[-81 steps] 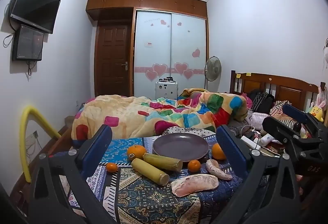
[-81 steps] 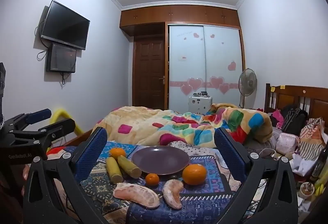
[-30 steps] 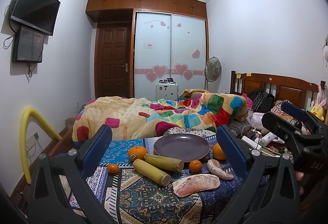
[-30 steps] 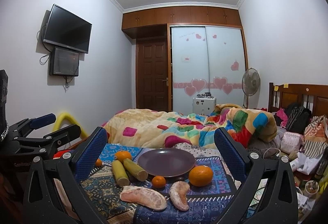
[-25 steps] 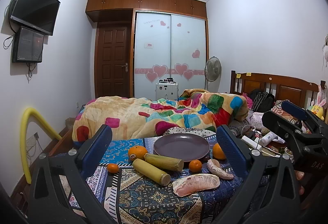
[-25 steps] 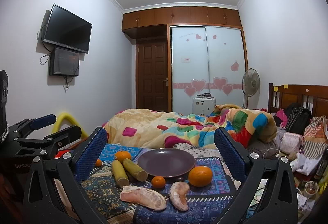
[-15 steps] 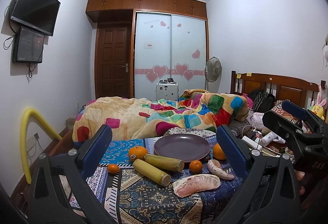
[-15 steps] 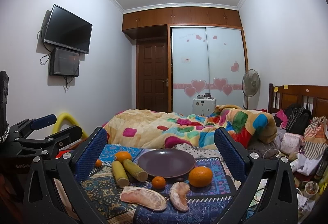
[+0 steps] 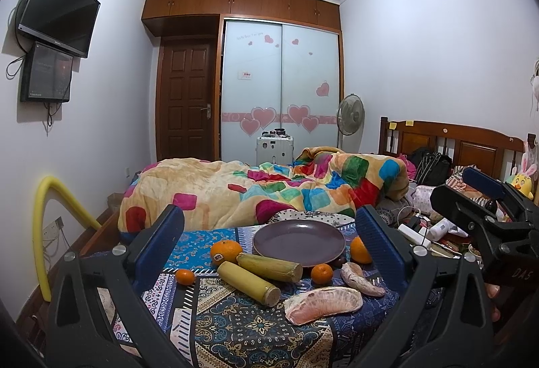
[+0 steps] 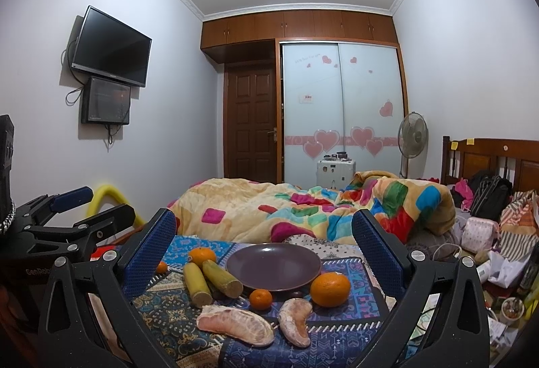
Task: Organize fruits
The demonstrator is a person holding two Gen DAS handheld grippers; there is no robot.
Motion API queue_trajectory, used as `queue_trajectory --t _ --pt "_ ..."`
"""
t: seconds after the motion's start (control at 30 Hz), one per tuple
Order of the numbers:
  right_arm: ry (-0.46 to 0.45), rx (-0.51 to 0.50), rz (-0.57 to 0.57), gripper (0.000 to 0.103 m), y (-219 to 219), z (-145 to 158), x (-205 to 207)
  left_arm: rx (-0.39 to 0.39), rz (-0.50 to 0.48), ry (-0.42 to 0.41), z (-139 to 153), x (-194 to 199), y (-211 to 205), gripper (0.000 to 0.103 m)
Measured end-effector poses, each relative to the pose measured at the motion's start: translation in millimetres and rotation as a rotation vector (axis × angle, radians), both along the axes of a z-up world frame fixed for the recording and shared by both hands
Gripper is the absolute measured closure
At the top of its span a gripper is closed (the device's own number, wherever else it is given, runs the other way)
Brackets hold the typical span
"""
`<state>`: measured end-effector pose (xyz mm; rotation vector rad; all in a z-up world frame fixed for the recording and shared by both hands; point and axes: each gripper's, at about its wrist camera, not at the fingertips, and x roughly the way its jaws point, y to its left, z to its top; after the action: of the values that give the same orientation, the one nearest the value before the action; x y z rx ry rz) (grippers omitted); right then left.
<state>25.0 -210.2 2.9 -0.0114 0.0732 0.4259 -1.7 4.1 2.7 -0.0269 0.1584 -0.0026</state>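
An empty purple plate (image 9: 298, 242) (image 10: 273, 265) sits on a patterned cloth. Around it lie two large oranges (image 9: 226, 252) (image 10: 330, 288), small tangerines (image 9: 321, 273) (image 10: 260, 298), two yellow sugarcane pieces (image 9: 248, 282) (image 10: 196, 280) and two peeled pomelo segments (image 9: 323, 300) (image 10: 234, 324). My left gripper (image 9: 269, 240) is open and empty, held back from the fruit. My right gripper (image 10: 264, 246) is open and empty, also short of the fruit. Each gripper shows at the edge of the other's view.
A bed with a colourful quilt (image 9: 262, 186) lies behind the cloth. Clutter of bags and cables (image 10: 485, 233) sits to the right. A yellow foam tube (image 9: 50, 220) arches at the left by the wall.
Almost nothing has moved. The right wrist view has lifted slightly since 2.7 s ago; both grippers stay open and still.
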Motion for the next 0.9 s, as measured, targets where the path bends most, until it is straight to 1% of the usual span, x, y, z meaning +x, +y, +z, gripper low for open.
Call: queue_trajectory --t 0.27,0.43,0.63,0.9 --pt "0.013 -0.001 -0.002 0.0 1 -6 6 0.007 0.005 0.008 -4 6 1 0.0" --pt "0.039 -0.017 -0.007 0.0 2 -13 17 0.002 -0.01 0.036 -12 17 4 0.0" --pt "0.12 -0.055 -0.029 0.0 0 -30 45 0.004 -0.004 0.121 -24 48 15 0.0" --pt "0.255 -0.141 -0.08 0.0 -11 -59 100 -0.015 0.017 0.285 -53 103 41 0.003"
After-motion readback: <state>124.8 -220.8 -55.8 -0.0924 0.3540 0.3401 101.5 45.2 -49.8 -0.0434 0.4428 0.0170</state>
